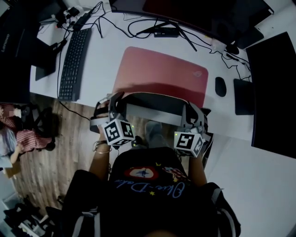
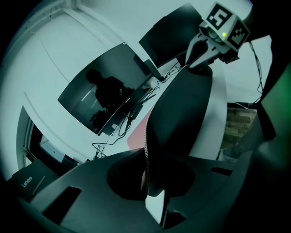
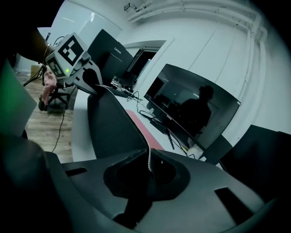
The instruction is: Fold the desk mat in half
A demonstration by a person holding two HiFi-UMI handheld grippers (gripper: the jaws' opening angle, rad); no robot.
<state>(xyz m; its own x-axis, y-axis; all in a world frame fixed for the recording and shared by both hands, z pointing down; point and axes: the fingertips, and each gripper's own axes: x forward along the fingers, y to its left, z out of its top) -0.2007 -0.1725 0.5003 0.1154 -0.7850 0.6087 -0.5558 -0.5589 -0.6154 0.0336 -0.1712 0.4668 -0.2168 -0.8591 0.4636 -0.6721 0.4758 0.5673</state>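
A red desk mat (image 1: 162, 74) lies on the white desk (image 1: 106, 51). Its near edge is lifted off the desk and shows the black underside (image 1: 152, 98). My left gripper (image 1: 113, 101) is shut on the near left corner, my right gripper (image 1: 190, 110) on the near right corner. In the left gripper view the mat's stitched edge (image 2: 146, 145) runs between the jaws of the left gripper (image 2: 145, 175), and the black sheet rises to the right gripper (image 2: 200, 50). In the right gripper view the stitched edge (image 3: 149, 160) sits in the right gripper (image 3: 149, 167), with the left gripper (image 3: 86, 75) at the far corner.
A black keyboard (image 1: 74, 62) lies left of the mat, a mouse (image 1: 220, 86) and a small dark pad (image 1: 243, 96) to its right. A monitor (image 1: 185, 14) and cables (image 1: 138, 28) stand behind. A large black panel (image 1: 273, 92) fills the right. A person (image 1: 18, 134) sits at the far left.
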